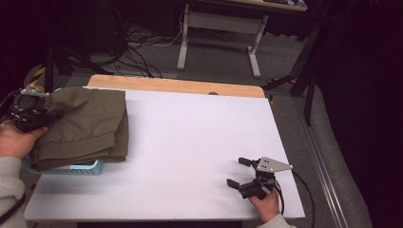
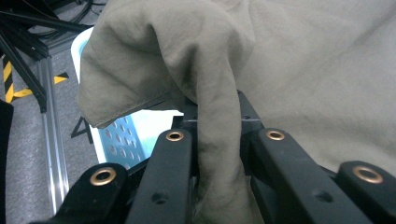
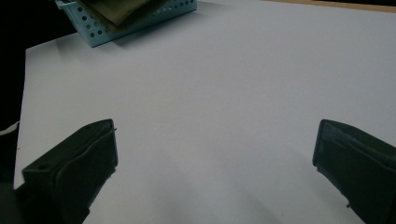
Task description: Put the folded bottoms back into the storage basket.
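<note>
An olive-green garment (image 1: 85,126) lies folded over a light blue perforated basket (image 1: 85,167) at the table's left edge. My left gripper (image 1: 46,114) is at the garment's left side, held by a hand, with its tips under the cloth. In the left gripper view a fold of the garment (image 2: 217,116) runs between the black jaws, and the left gripper (image 2: 217,140) is shut on it, with the basket (image 2: 126,135) behind. My right gripper (image 1: 238,172) rests near the front right of the white table, open, and nothing lies between the jaws of the right gripper (image 3: 215,154).
The white table top (image 1: 190,137) has a wooden strip (image 1: 176,85) along its far edge. The basket with the garment (image 3: 135,25) sits far off in the right gripper view. Behind the table stand a desk frame (image 1: 218,28) and floor cables (image 1: 138,47).
</note>
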`<state>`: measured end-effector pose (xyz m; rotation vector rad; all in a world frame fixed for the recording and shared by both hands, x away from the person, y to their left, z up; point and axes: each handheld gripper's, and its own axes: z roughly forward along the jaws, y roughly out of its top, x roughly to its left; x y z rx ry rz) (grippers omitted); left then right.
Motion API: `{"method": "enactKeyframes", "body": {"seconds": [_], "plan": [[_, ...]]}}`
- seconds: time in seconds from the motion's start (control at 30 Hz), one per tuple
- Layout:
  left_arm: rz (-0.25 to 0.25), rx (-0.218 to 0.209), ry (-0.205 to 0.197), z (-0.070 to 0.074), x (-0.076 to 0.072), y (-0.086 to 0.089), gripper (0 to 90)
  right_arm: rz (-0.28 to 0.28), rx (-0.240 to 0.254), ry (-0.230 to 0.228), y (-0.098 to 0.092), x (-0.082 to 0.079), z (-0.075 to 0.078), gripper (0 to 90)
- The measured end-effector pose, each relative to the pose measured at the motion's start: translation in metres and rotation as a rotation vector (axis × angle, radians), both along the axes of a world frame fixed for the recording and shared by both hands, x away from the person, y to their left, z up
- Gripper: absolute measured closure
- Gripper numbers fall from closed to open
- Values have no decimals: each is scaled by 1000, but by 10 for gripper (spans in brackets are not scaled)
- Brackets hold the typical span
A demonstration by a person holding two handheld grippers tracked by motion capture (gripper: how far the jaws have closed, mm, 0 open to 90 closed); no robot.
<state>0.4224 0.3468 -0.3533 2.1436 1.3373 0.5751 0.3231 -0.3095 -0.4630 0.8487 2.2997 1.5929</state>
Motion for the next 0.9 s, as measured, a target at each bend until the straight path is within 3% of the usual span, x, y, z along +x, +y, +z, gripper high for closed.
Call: {"method": "enactKeyframes", "body": {"seconds": [0.4, 0.73, 0.9], "plan": [[-14, 29, 5, -7, 1, 7, 807, -4, -6, -1, 0, 0, 0, 3], [-20, 10, 18, -12, 3, 19, 806, -10, -17, -6, 1, -1, 0, 3], [-41, 36, 15, -12, 6, 21, 807, -14, -23, -9, 2, -1, 0, 3]]}}
